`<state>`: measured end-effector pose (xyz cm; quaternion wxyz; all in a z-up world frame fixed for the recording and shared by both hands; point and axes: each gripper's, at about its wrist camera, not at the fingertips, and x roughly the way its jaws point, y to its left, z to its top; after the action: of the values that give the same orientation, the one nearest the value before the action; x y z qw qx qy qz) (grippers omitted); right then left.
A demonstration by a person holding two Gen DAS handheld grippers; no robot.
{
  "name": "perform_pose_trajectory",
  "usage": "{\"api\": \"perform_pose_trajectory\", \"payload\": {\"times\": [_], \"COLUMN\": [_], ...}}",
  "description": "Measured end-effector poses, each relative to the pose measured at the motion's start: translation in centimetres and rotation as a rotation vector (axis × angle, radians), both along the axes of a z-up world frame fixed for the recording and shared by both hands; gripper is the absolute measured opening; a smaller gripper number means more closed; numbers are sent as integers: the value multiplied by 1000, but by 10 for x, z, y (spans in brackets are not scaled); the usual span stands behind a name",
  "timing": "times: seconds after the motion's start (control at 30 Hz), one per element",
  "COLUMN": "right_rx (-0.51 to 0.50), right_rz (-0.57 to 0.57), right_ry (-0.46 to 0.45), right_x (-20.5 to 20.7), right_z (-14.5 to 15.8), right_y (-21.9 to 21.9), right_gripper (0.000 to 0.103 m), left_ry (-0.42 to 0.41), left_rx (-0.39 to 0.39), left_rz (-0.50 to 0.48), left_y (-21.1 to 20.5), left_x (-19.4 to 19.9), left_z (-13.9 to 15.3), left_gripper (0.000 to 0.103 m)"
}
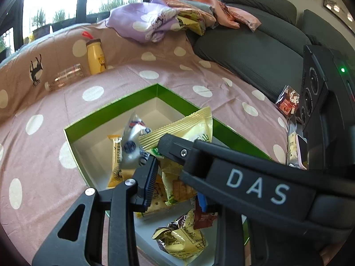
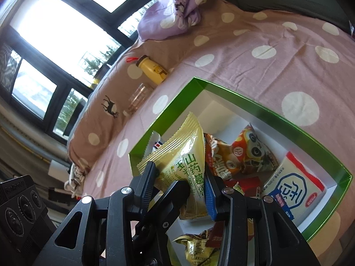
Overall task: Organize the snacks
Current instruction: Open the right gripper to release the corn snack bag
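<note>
Far left, the yellow plastic bottle with red strap (image 1: 95, 56) and the clear glass jar (image 1: 66, 78) sat on the pink polka-dot bedsheet (image 1: 44, 155), well apart from the work, no threat. The green-rimmed white cardboard box (image 1: 124, 102) sat open on the sheet with snacks inside, an orange foil packet (image 1: 115, 155) among them. The left gripper (image 1: 177, 181) hung over the box, jaws narrow. The small silver foil packet (image 1: 133, 146) stood raised at its left fingertip, but I could not tell if it was pinched or only leaning. The right gripper (image 2: 179, 170) was clamped on the pale yellow crimped-edge snack packet (image 2: 188, 155), held above the box, not set down. One right finger crossed over the left gripper. Likely trouble: the crossed fingers could snag when either hand pulled away, dragging out the other's packet. The silver packet looked loosely held and could drop outside the rim. The tight squeeze could crush what's in the yellow packet. The light box on soft bedding could tip if bumped. Far right, the dark red snack packet (image 1: 287, 104) lay outside the box, close to the right-hand rig, easy to knock away.
</note>
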<state>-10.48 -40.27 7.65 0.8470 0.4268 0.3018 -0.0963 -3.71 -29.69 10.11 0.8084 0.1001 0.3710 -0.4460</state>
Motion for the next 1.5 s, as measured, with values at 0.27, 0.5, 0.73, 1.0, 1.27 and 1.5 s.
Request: {"api": "perform_pose_trajectory", "payload": {"times": [0.27, 0.5, 0.73, 1.0, 1.27, 1.5], "right_rx": [28, 40, 41, 28, -19, -73], "right_rz": [-13, -24, -34, -47, -78, -96], "right_ry": [62, 102, 127, 151, 150, 134], "right_x": [5, 6, 8, 8, 4, -1], "right_z": [-12, -19, -22, -22, -14, -2], "right_y": [-6, -8, -9, -8, -5, -1], "right_gripper": [44, 44, 44, 44, 44, 46], "left_ry": [62, 116, 150, 194, 168, 106], "left_rx": [23, 37, 40, 30, 41, 42], "left_rz": [-12, -11, -11, 5, 42, 72], "left_y": [-7, -11, -12, -10, -4, 9], "left_x": [7, 12, 14, 18, 18, 14], "left_z": [-12, -21, -25, -31, -28, -16], "left_gripper": [30, 30, 31, 35, 55, 75]}}
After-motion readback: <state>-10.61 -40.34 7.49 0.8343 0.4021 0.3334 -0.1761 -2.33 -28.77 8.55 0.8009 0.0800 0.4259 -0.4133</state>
